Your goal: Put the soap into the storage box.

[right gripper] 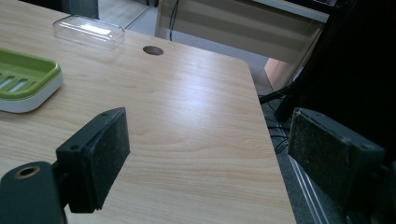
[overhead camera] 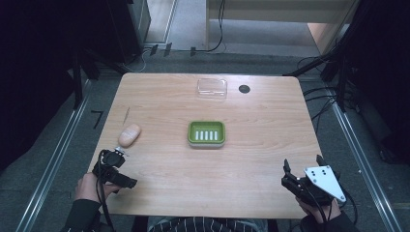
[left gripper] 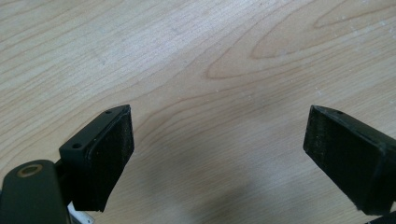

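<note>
Pale wood table (overhead camera: 251,159) fronts dark racks; the left gripper (overhead camera: 119,153) points down near the left edge, jaws spread wide and empty, a beige soap bar (overhead camera: 129,135) just beyond it; right gripper (overhead camera: 303,166) gapes empty, green soap dish (overhead camera: 206,134) well ahead to its left.

green soap dish (overhead camera: 206,134), peach soap (overhead camera: 129,135)

Bare table (overhead camera: 270,145) right of soap dish (overhead camera: 206,134); soap (overhead camera: 129,135) just beyond left gripper (overhead camera: 116,157).
</note>
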The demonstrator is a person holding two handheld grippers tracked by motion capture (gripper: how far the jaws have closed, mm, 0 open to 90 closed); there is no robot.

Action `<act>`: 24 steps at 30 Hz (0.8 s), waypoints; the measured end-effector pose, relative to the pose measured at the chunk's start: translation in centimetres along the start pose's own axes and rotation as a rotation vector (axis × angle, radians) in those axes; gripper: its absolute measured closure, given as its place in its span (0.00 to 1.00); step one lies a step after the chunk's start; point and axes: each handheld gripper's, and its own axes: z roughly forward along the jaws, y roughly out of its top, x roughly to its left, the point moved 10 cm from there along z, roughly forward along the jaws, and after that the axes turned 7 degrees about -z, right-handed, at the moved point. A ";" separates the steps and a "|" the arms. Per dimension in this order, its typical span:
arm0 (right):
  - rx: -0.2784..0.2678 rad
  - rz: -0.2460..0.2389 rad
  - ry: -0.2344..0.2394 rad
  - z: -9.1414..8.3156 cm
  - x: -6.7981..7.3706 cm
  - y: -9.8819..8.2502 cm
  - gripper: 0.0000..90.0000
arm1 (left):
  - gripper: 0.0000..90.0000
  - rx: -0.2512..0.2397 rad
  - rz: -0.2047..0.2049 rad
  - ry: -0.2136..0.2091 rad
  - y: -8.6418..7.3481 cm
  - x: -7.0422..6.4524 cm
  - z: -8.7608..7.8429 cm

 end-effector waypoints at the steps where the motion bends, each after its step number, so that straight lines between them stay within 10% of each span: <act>1: 0.000 0.001 0.001 0.0 0.0 0.0 0.15 | 0.10 0.000 0.000 0.000 0.0 0.0 0.0; 24: 0.006 -0.021 0.025 0.7 0.6 0.2 0.15 | 0.00 -0.025 -0.005 0.005 0.8 0.3 -0.3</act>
